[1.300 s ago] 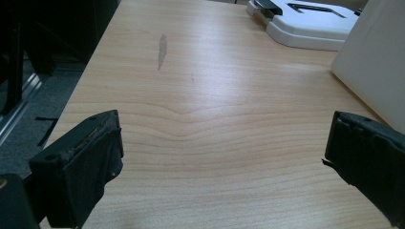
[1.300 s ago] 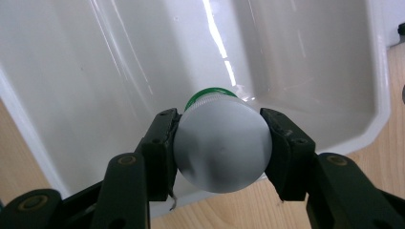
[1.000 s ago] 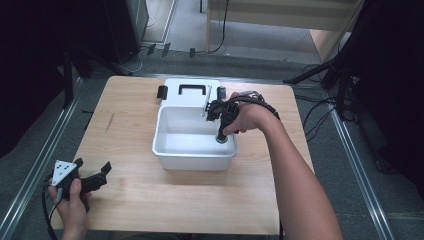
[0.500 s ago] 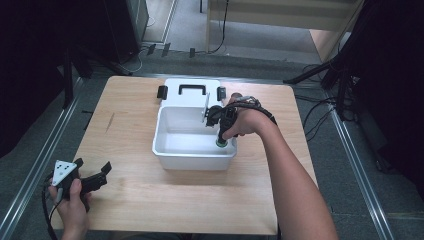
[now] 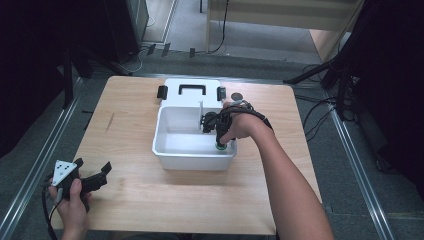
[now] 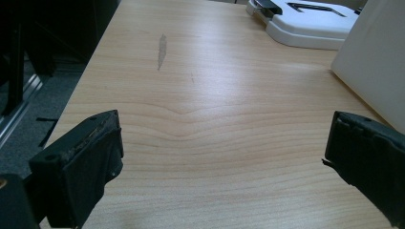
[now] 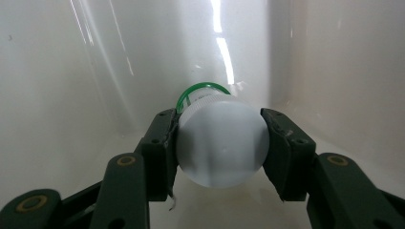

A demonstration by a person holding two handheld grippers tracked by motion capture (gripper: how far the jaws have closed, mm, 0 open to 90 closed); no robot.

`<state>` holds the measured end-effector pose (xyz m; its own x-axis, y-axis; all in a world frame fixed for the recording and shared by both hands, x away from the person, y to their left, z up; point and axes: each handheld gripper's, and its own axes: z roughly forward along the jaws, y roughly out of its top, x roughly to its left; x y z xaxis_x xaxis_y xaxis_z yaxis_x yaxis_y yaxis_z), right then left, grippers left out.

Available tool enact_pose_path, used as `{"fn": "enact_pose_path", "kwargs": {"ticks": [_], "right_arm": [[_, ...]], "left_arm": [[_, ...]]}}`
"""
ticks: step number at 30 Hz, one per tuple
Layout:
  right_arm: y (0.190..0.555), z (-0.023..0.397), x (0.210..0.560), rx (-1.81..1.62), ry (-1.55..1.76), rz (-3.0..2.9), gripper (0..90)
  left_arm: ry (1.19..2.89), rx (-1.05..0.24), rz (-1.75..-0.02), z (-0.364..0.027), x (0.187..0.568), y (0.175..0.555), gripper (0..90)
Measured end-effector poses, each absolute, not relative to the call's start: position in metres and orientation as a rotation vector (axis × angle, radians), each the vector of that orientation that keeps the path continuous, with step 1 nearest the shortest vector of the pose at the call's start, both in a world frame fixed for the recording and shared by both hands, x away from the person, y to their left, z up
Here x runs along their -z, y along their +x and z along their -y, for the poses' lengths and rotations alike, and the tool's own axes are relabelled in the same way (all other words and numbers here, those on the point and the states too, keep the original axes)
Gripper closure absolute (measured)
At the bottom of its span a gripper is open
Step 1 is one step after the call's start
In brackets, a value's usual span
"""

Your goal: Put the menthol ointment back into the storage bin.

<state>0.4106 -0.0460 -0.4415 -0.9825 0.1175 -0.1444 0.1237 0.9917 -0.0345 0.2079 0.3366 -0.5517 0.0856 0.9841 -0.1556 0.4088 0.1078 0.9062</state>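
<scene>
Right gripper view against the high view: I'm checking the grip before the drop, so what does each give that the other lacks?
The right gripper view alone gives the grip close up: the right gripper shut on a white bottle with a green ring at its far end, and glossy white walls behind.

The high view alone gives the layout: the white bin on the wooden table, the lid behind the bin, and the left gripper resting open near the table's front left corner.

Both show the right gripper inside the bin.
</scene>
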Motion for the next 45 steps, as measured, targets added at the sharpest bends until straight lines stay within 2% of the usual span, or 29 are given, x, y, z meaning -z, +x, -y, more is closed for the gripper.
{"fn": "enact_pose_path", "kwargs": {"ticks": [30, 36, 45], "right_arm": [[0.406, 0.041, 0.45, 0.161, 0.134, -2.988, 50.6], [0.405, 0.043, 0.441, 0.122, 0.146, -2.986, 47.9], [0.402, 0.048, 0.417, 0.07, 0.187, -3.004, 38.4]], "left_arm": [[1.456, -0.794, -1.472, -0.336, 0.551, 0.208, 0.0], [1.455, -0.795, -1.471, -0.336, 0.552, 0.208, 0.0], [1.453, -0.799, -1.47, -0.336, 0.552, 0.208, 0.0]]}}
